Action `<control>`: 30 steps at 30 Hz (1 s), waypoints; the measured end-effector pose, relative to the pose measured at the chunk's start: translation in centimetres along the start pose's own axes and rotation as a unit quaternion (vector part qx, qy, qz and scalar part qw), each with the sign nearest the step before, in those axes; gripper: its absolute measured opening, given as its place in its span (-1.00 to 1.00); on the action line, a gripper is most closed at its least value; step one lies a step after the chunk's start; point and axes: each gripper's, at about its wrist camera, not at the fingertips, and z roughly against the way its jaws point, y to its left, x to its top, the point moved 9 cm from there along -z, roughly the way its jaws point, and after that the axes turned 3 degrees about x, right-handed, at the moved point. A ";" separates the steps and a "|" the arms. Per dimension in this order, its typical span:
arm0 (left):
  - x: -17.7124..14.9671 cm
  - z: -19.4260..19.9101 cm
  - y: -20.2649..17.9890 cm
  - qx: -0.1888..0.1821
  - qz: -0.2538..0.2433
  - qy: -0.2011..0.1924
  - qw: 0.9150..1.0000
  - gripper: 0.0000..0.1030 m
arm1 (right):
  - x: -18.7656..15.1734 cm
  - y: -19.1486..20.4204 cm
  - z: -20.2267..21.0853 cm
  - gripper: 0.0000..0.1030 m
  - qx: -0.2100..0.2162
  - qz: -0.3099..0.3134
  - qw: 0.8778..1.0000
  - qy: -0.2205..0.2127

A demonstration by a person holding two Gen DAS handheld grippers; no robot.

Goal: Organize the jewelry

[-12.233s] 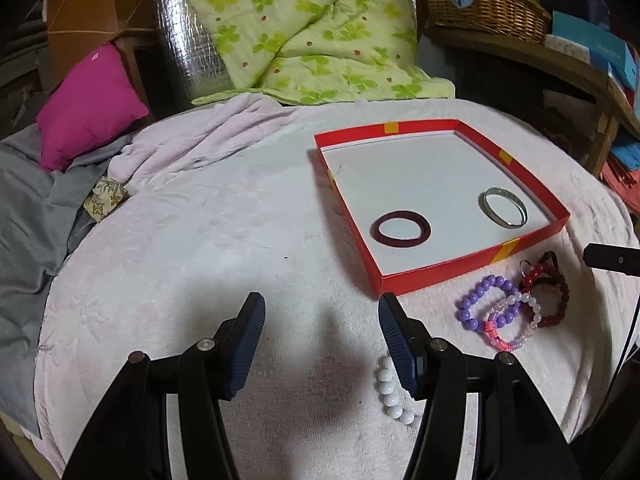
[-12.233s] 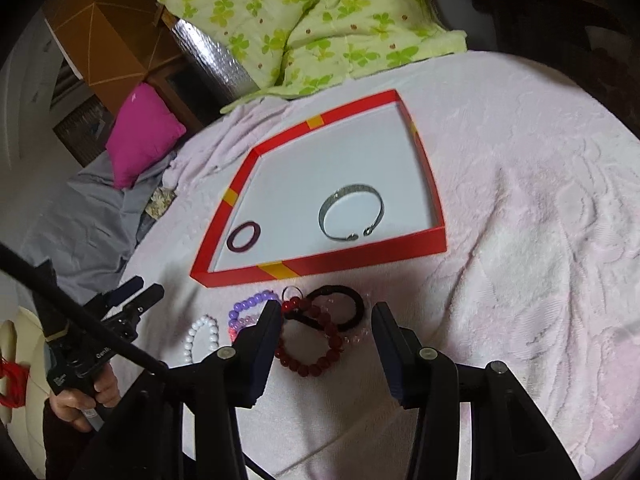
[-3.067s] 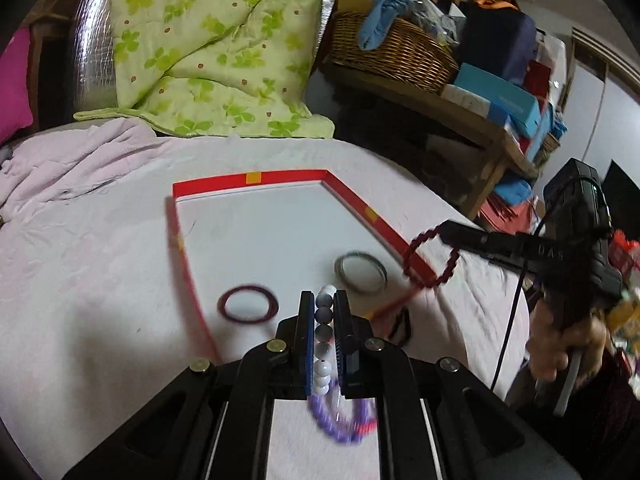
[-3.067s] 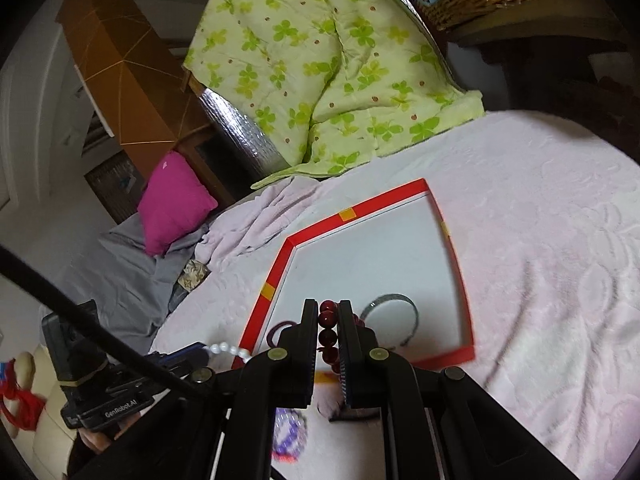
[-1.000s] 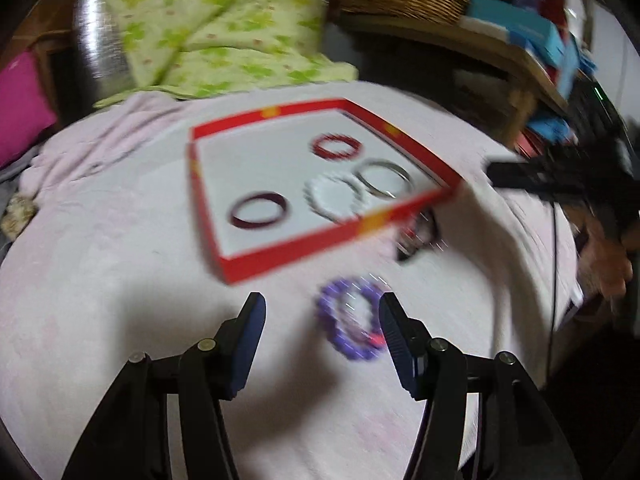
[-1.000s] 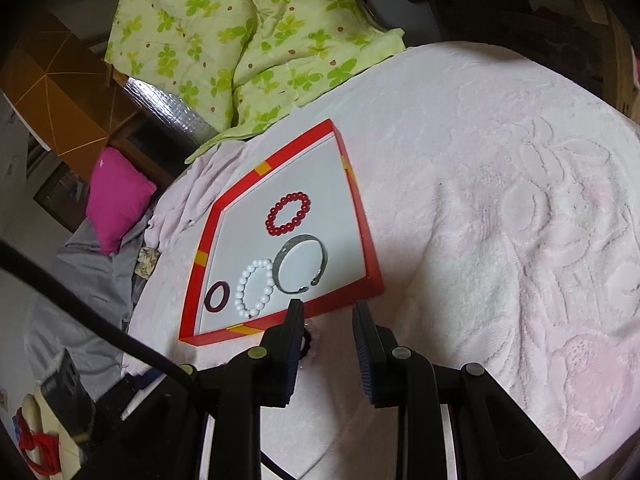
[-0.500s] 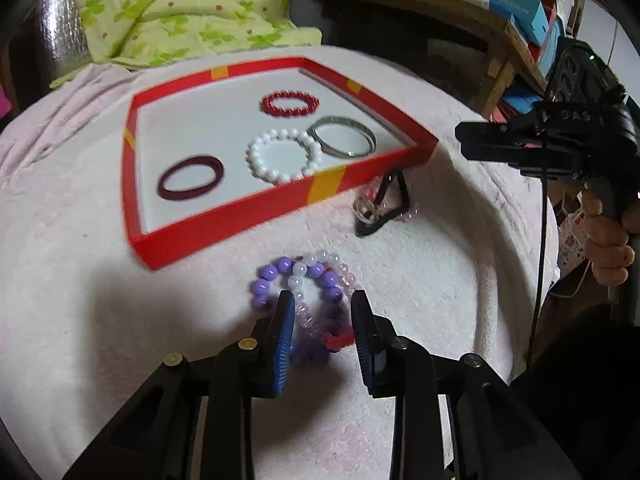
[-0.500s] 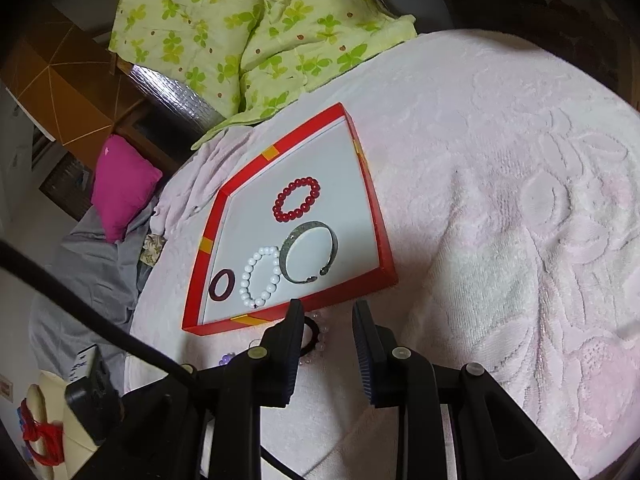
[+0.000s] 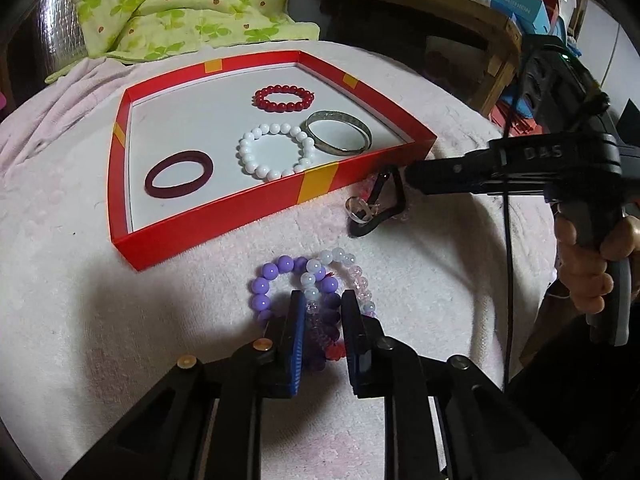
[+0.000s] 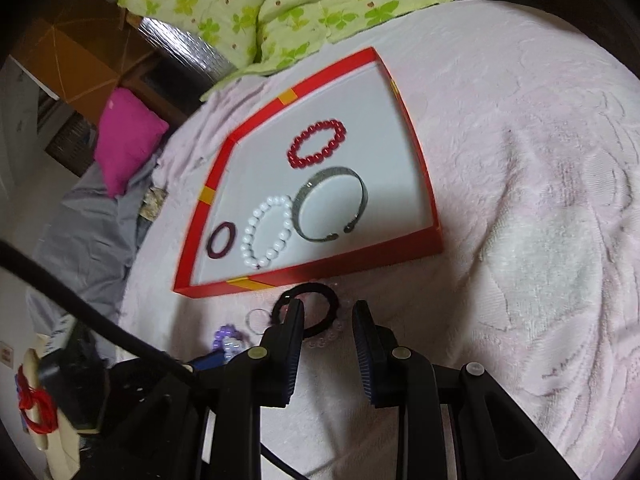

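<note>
A red tray [image 9: 224,216] [image 10: 320,268] on the pink cloth holds a maroon ring [image 9: 179,174], a white bead bracelet [image 9: 276,151], a silver bangle [image 9: 339,138] and a red bead bracelet [image 9: 283,98]. In front of it lie a purple bead bracelet [image 9: 267,280] overlapped by a clear pink one [image 9: 360,280]. My left gripper [image 9: 322,320] is open, fingers straddling these two bracelets. A black hair tie [image 10: 308,308] [image 9: 376,216] lies by the tray's front wall. My right gripper [image 10: 327,320] is open, fingers either side of the tie.
A green floral quilt [image 9: 180,8] lies behind the tray. A wooden shelf with a basket and boxes [image 9: 460,4] stands at the back right. A magenta pillow [image 10: 128,140] and grey sheet [image 10: 80,216] lie to the left. The bed edge drops off on the right.
My left gripper has come down over the purple and pink bracelets with its jaws narrowed. My right gripper has come down toward the black hair tie. The tray's contents have not moved.
</note>
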 end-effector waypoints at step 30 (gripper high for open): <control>2.6 4.4 1.8 -0.057 0.051 -0.076 0.994 -0.82 | 1.3 -0.1 2.8 -0.83 -0.017 0.027 0.998 -0.051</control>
